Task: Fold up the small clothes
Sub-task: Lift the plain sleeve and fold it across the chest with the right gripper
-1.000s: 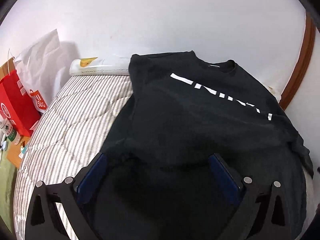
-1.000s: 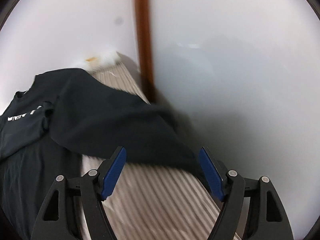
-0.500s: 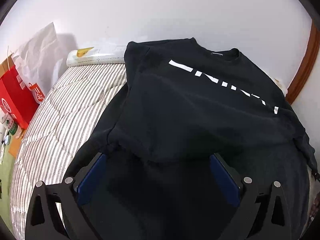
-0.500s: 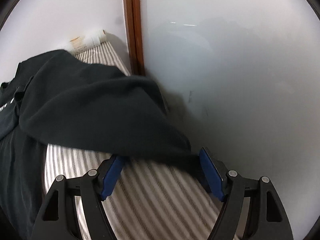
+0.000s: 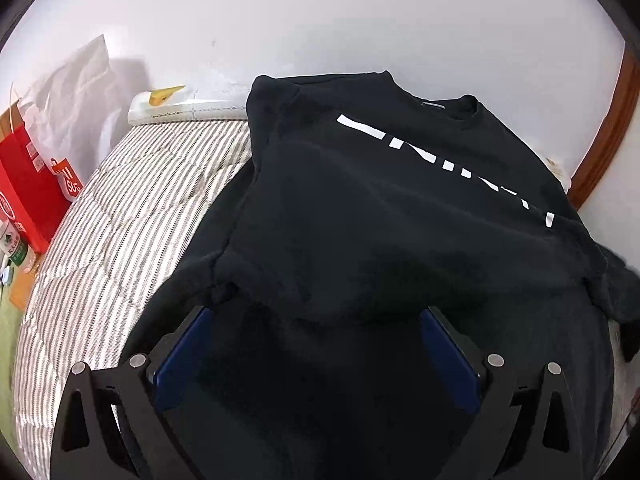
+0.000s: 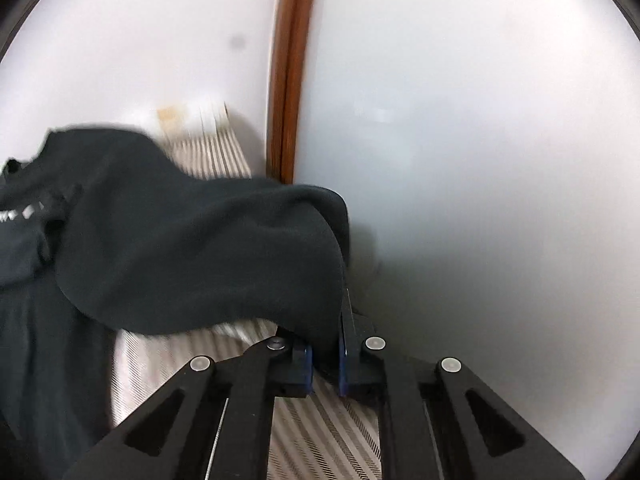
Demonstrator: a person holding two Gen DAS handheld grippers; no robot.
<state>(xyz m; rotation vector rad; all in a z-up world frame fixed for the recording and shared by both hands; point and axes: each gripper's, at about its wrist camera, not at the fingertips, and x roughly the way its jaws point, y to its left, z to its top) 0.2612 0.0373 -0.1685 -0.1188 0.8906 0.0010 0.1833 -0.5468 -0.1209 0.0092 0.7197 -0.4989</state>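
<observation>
— Right gripper?
— Black angular linkage arms with silver rivets and blue pads, pressed nearly together, pinching the sleeve of the black sweatshirt. The cloth is soft, matte and thick, bunched into a rounded hump and lifted off the striped quilt. Behind it stand a smooth white wall and a glossy brown wooden strip. This view is blurred.

— Left gripper?
— Same make, fingers spread wide, blue pads at either side, held over the sweatshirt's lower part and gripping nothing.

— The garment itself?
— Spread front-up on the quilt, a padded grey-and-white stripe. Ribbed round collar near the wall, blocky white lettering across the chest, partly lost in a fold.

— Surroundings?
— A red paper bag, a crinkled white bag at far left.
</observation>
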